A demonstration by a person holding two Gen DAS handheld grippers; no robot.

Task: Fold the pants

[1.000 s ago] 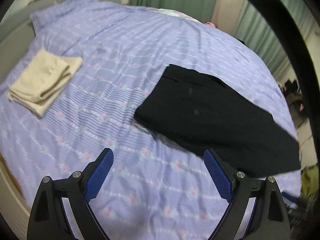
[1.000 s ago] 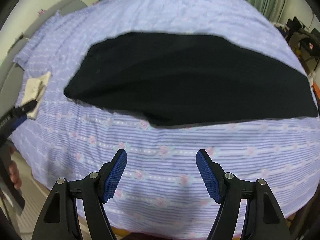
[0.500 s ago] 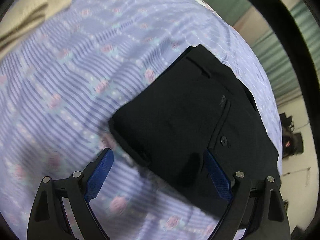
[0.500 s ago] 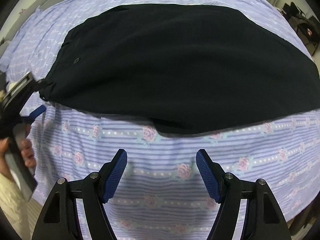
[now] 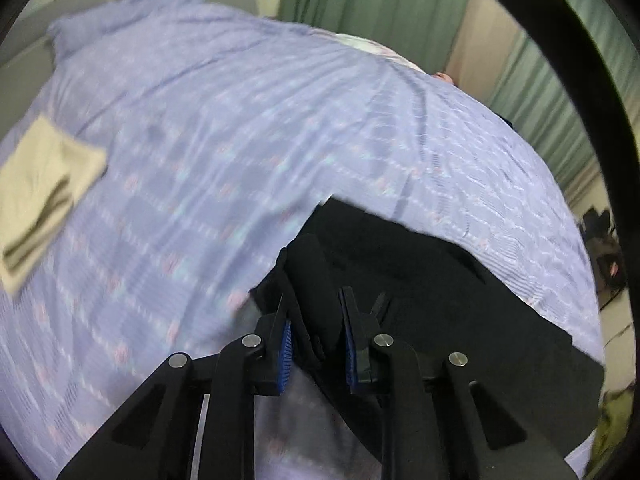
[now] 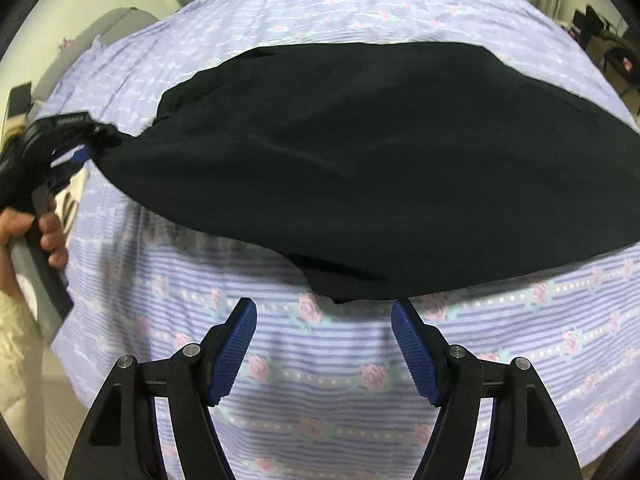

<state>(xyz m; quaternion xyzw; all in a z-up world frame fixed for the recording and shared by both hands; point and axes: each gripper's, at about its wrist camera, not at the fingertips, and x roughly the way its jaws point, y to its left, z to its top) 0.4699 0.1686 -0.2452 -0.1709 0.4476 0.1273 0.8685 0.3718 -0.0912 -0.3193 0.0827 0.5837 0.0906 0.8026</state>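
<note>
Left wrist view: my left gripper is clamped on one end of the black pants, lifting that corner off the bed. Right wrist view: my right gripper hangs with fingers spread, holding nothing, just short of the pants' near edge. I judge the fold barely begun. Floral lilac bedding; beige folded garment well apart; green curtains behind.

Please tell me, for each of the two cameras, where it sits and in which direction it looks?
Left wrist: on the left gripper, facing across the bed; its jaws pinch the pants.
Right wrist: on the right gripper, jaws open, facing the pants' near edge; the person's hand shows at left.
Shared: pants, bed, left gripper.
</note>
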